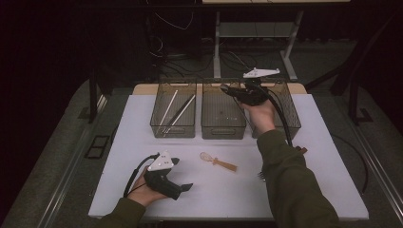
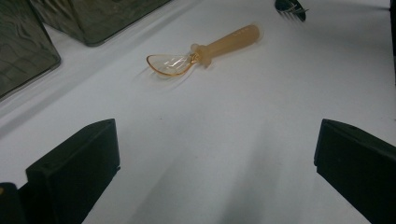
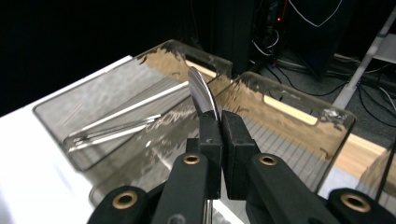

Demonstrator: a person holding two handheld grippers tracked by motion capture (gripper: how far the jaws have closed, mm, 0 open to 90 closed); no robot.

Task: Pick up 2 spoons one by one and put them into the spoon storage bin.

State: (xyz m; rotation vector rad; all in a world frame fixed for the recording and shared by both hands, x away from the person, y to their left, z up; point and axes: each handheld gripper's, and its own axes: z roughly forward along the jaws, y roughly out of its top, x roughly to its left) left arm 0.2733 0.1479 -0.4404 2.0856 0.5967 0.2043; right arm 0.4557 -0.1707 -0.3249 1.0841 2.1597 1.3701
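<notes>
A white table (image 1: 304, 190) stands in a dark room, with cables and a metal frame on the floor behind it.

In the right gripper view the two black jaws are pressed together on a thin metal utensil (image 3: 201, 95); its curved, shiny end rises from between the pads towards the top of the frame, tilted slightly left. What kind of utensil it is cannot be told. No writing can be read on it.

In the high view the right gripper (image 1: 240, 92) sits upper centre-right, over the middle bin (image 1: 222, 130) of three clear bins at the back of the table. The right hand (image 1: 260, 114) is stretched forward, its green sleeve (image 1: 290, 185) running down to the lower right.

The left bin (image 1: 173, 130) holds long pale sticks (image 1: 177, 110) lying front to back.

The left gripper (image 1: 186, 187) rests at lower left in the left hand (image 1: 142, 192), jaws wide apart with nothing between them, pointing right. In the left gripper view an amber plastic spoon (image 2: 201, 51) lies on the table ahead, bowl to the left, handle to the upper right. A dark fork (image 2: 290, 8) lies at the top edge.
</notes>
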